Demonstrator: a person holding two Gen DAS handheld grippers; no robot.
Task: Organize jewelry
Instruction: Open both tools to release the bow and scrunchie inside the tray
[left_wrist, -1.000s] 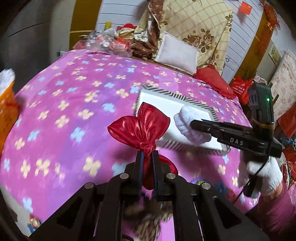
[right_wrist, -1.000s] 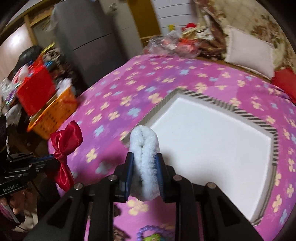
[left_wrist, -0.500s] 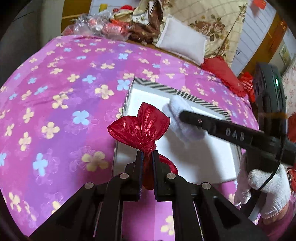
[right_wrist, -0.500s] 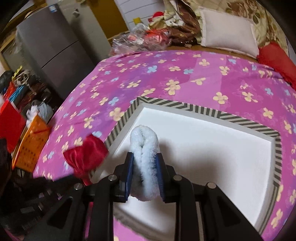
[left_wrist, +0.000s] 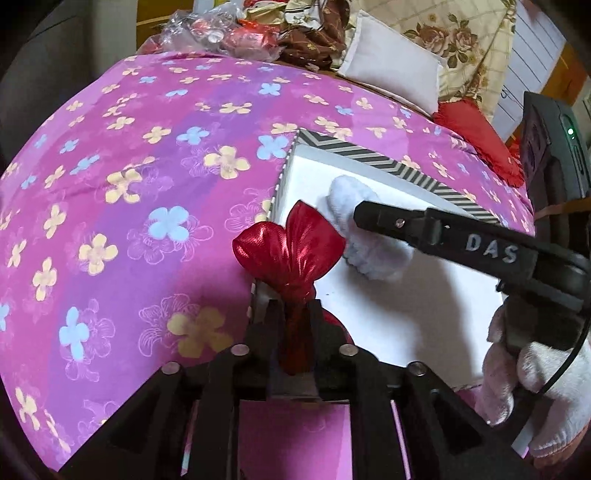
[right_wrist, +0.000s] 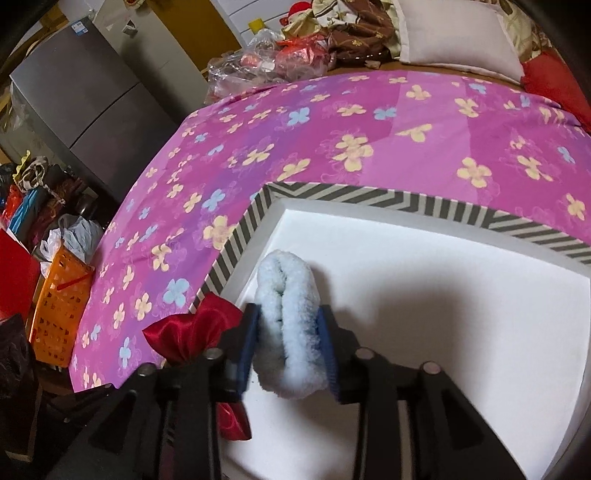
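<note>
A bed in a pink flowered cover (right_wrist: 369, 122) carries a striped-rim box (right_wrist: 369, 194).

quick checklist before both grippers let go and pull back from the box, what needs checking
1. White fluffy scrunchie over the white floor of the striped-rimmed box: ok.
2. Right gripper jaws opening, scrunchie between them; clear of the pads: cannot tell.
3. Shiny red satin bow inside the box: not ok, it sits over the near rim, partly above the pink flowered bedspread.
4. Left gripper jaws opening, gaps show beside the bow's knot: ok.
5. Bow and scrunchie apart: cannot tell, they overlap in the left wrist view.
6. Box floor free beyond the scrunchie: ok.
</note>
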